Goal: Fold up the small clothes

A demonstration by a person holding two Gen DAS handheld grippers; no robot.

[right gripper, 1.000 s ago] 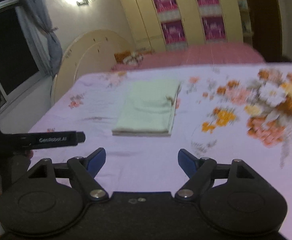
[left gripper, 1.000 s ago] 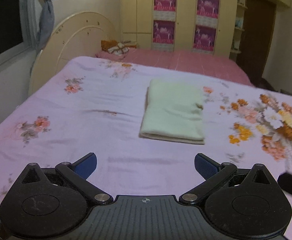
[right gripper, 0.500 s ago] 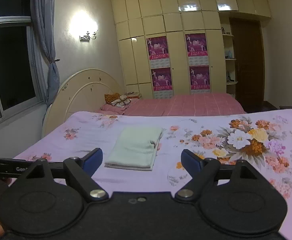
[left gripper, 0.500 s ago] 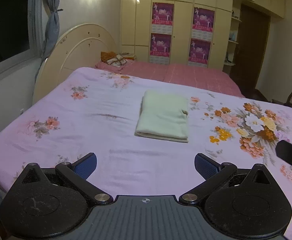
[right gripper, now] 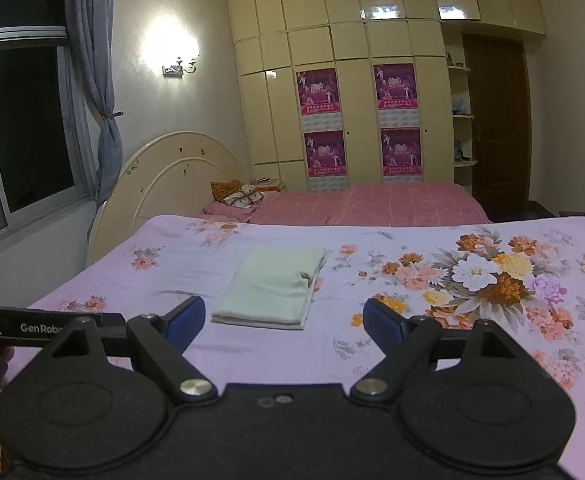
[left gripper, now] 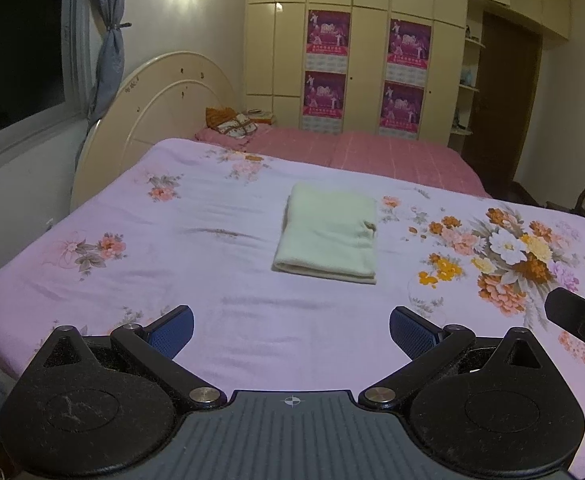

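The folded pale-green cloth (left gripper: 326,236) lay well ahead of both empty, spread-open grippers, left gripper (left gripper: 291,330) and right gripper (right gripper: 283,317), long axis pointing away.

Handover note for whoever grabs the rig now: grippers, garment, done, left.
Left gripper: open, empty, short of the cloth.
Right gripper: open, empty, also clear of it.
Folded pale green garment: lies flat as a neat rectangle mid-bed on the floral bedspread, touched by neither gripper.
Done: this piece looks fully folded.
Left: no other small clothes visible on the bedspread; probably finished unless more are out of view.
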